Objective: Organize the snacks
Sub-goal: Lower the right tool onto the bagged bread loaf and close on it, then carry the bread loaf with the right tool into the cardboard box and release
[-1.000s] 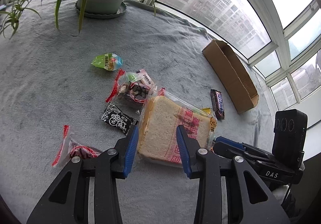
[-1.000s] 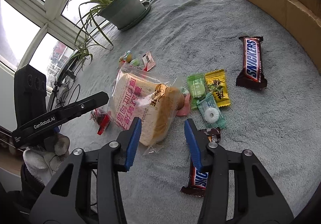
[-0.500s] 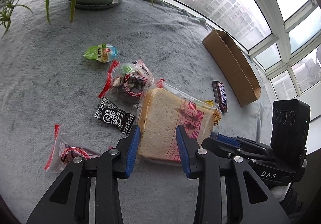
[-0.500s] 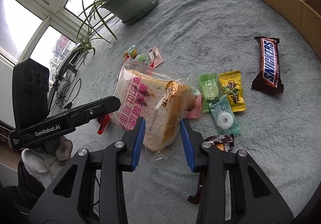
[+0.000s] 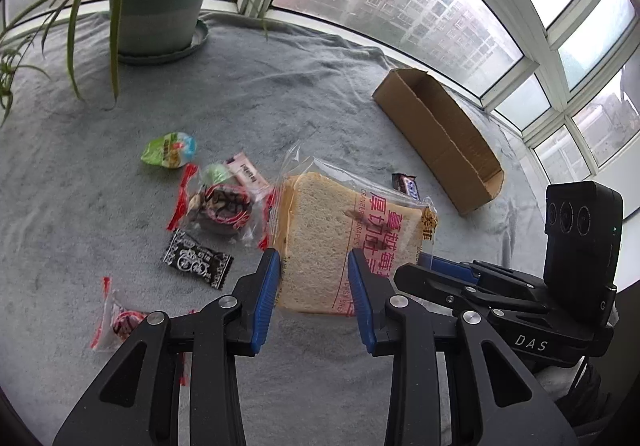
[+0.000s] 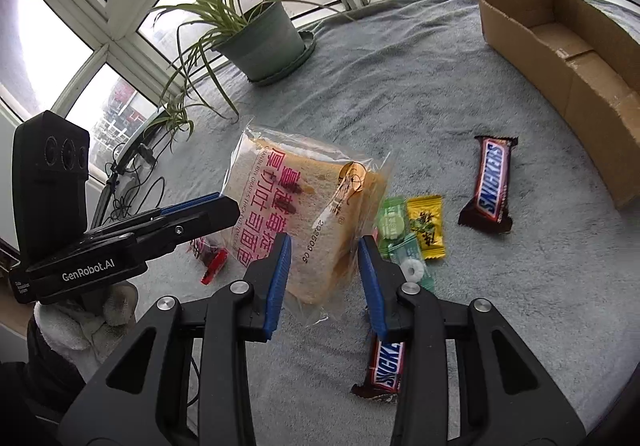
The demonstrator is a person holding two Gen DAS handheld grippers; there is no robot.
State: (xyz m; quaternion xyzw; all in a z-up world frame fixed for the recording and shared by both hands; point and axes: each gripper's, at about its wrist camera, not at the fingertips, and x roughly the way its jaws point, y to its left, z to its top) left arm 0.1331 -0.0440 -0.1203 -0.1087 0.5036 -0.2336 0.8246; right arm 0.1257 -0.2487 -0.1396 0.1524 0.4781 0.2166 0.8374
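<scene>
A bag of sliced bread (image 5: pixel 340 234) with red lettering is lifted off the grey cloth, held between both grippers. My left gripper (image 5: pixel 314 266) is shut on one end of the bread bag. My right gripper (image 6: pixel 324 250) is shut on the other end (image 6: pixel 304 214). The open cardboard box (image 5: pixel 440 138) lies at the far right, also in the right wrist view (image 6: pixel 560 58). Loose snacks lie on the cloth: two Snickers bars (image 6: pixel 490 182) (image 6: pixel 384 366), small green and yellow candies (image 6: pixel 412 230), a black wrapper (image 5: pixel 198 258) and red-edged packets (image 5: pixel 216 202).
A potted spider plant (image 5: pixel 156 6) stands at the back left on the cloth (image 5: pixel 280 86), by the window. A green jelly cup (image 5: pixel 170 150) lies apart at the left. Cables (image 6: pixel 132 182) hang beyond the cloth's left edge.
Both grippers have closed on the bread bag and raised it off the cloth, tilting it more upright. The other snacks have not moved.
</scene>
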